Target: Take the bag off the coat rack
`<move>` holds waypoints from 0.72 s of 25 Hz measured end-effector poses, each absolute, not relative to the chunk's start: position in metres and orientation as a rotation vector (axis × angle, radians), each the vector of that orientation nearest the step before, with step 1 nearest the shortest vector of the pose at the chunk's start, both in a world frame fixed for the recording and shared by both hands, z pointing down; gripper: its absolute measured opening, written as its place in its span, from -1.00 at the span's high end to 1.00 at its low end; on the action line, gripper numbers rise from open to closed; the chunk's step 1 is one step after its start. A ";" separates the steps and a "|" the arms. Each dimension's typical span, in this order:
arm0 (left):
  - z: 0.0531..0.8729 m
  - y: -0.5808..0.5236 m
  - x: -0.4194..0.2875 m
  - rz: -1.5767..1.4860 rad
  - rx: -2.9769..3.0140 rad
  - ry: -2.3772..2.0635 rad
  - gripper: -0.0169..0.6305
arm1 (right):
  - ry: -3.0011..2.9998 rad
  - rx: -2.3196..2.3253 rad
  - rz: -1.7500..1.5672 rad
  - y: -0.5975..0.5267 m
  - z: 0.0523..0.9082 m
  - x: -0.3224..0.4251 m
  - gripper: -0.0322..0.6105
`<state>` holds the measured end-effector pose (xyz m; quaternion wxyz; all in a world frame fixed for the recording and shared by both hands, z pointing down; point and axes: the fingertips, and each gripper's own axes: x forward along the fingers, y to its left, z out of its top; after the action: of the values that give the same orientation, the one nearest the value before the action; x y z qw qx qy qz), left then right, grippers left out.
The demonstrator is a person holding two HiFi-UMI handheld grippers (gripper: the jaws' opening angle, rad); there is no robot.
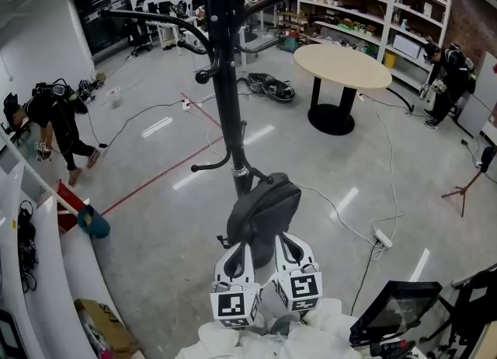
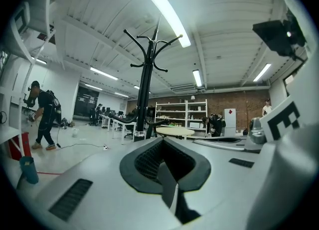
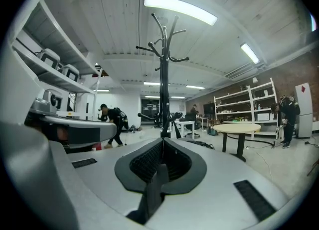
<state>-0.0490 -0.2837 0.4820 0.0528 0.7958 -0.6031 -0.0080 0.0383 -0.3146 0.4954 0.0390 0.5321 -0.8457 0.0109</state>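
Observation:
A dark grey bag hangs in front of the black coat rack, its top close to the pole's lower collar. I cannot tell whether it still rests on a hook. Both grippers reach up under the bag, the left gripper beside the right gripper. In the left gripper view the left gripper is shut on a grey strap that trails down over it. In the right gripper view the right gripper is likewise shut on a dark strap. The coat rack stands just ahead in both.
A round table and shelves stand at the far right. One person bends at the left, another at the right. Cables and a power strip cross the floor. White shelving curves along the left; a screen on a stand is at lower right.

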 end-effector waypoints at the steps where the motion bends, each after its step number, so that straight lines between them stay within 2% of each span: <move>1: 0.483 -0.284 -0.052 -0.018 2.416 -1.837 0.94 | -2.591 1.620 0.031 -0.319 0.497 0.035 0.86; 18: 0.512 -0.281 -0.102 0.053 2.267 -1.917 0.94 | -2.592 1.499 0.078 -0.398 0.519 -0.009 0.85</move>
<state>-0.1018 -0.2806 0.5125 0.0860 0.7605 -0.6433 0.0177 -0.0088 -0.3980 0.5193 0.0732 0.4992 -0.8630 0.0258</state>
